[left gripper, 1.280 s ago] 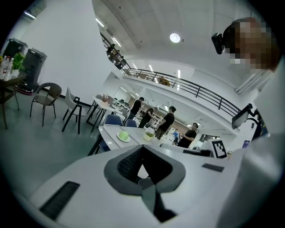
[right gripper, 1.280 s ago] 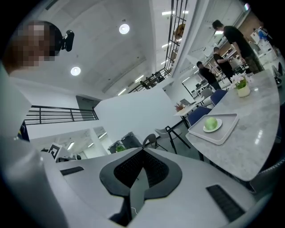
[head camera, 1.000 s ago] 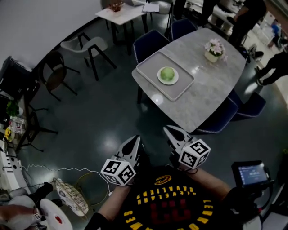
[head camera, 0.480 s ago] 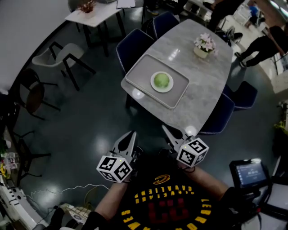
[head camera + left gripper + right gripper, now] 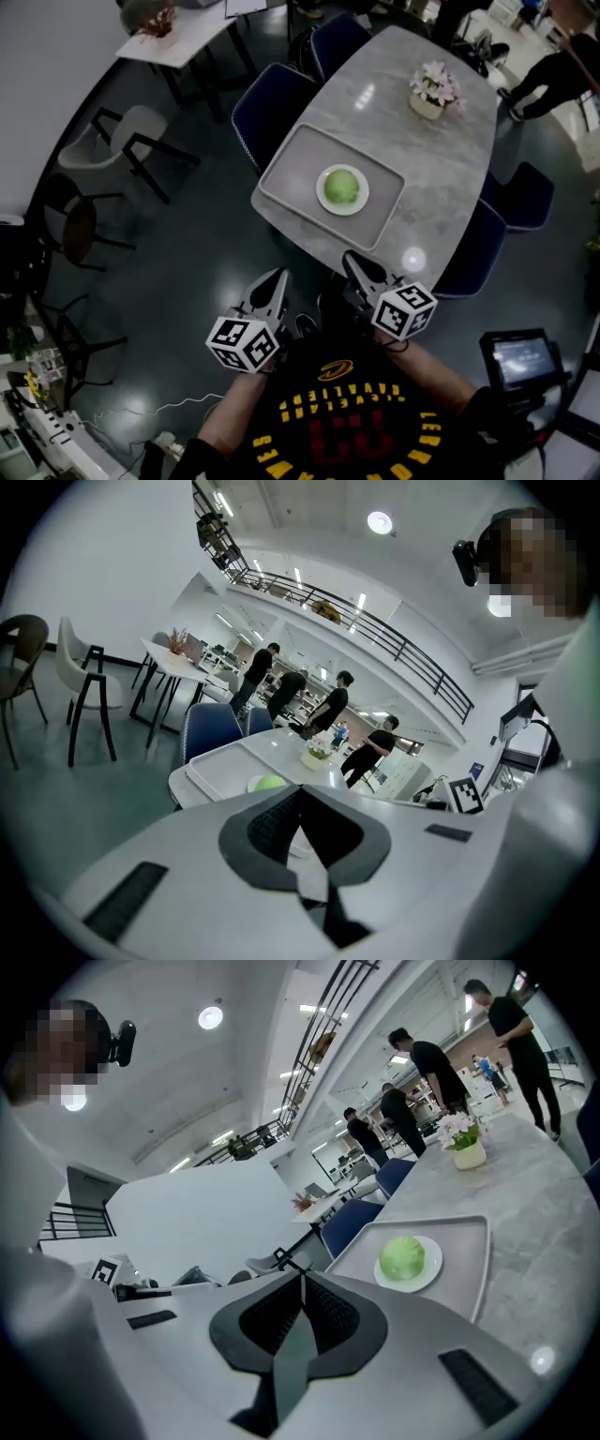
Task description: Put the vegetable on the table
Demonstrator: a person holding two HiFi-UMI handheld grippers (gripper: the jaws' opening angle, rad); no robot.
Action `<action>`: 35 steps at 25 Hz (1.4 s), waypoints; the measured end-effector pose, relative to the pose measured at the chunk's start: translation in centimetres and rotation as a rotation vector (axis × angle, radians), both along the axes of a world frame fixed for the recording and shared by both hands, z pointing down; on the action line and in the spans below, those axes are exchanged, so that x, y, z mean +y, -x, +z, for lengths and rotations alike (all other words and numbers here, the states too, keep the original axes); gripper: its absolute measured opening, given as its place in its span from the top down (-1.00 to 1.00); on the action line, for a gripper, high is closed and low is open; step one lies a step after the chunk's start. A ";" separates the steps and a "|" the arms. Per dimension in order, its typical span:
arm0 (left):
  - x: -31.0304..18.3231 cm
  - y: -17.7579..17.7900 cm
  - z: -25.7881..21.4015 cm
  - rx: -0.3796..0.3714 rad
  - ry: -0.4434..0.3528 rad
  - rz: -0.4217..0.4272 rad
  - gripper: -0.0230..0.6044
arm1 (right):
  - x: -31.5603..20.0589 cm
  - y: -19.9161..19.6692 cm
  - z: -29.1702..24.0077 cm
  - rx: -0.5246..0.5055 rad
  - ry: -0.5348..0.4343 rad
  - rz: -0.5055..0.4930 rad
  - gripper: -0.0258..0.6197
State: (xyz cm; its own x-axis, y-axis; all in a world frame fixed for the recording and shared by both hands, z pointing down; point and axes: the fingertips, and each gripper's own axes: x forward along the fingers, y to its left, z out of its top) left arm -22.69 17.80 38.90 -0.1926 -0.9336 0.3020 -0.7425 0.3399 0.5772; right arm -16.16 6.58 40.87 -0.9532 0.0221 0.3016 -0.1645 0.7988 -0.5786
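A round green cabbage (image 5: 341,186) lies on a small white plate (image 5: 360,202) in a grey tray (image 5: 291,169) on the marble table (image 5: 441,159). The cabbage (image 5: 403,1257) shows ahead in the right gripper view, and the cabbage (image 5: 269,782) peeks over the jaws in the left gripper view. My left gripper (image 5: 277,278) and right gripper (image 5: 352,260) hang side by side just short of the table's near edge, well below the tray. Both are shut with nothing in them.
A vase of pink flowers (image 5: 432,89) stands at the table's far end. Blue chairs (image 5: 267,103) surround the table; a blue chair (image 5: 473,258) sits close to my right gripper. A white side table (image 5: 192,37) and dark chairs are at left. People (image 5: 562,66) stand at far right.
The table and tray have drawn nearer to me and shifted in the head view. Both grippers now sit close to the table's near edge, still shut.
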 end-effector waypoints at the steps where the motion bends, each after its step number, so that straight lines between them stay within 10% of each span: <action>1: -1.0 1.1 0.2 -0.003 0.011 -0.003 0.93 | -1.3 1.0 0.3 -0.003 0.009 0.001 0.91; 13: -14.7 7.5 2.0 0.053 0.094 0.060 0.82 | -13.8 5.7 2.7 0.052 0.041 0.036 0.72; 35: -22.6 13.4 17.4 0.194 0.443 0.341 0.73 | -19.9 4.5 16.3 0.348 0.230 0.290 0.61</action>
State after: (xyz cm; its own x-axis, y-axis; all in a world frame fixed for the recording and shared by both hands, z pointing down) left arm -36.07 -4.84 56.25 0.1942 -0.7098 0.6771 -0.7472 0.3402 0.5709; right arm -20.67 -13.28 57.18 -0.7742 -0.1249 0.6205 -0.5745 0.5501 -0.6061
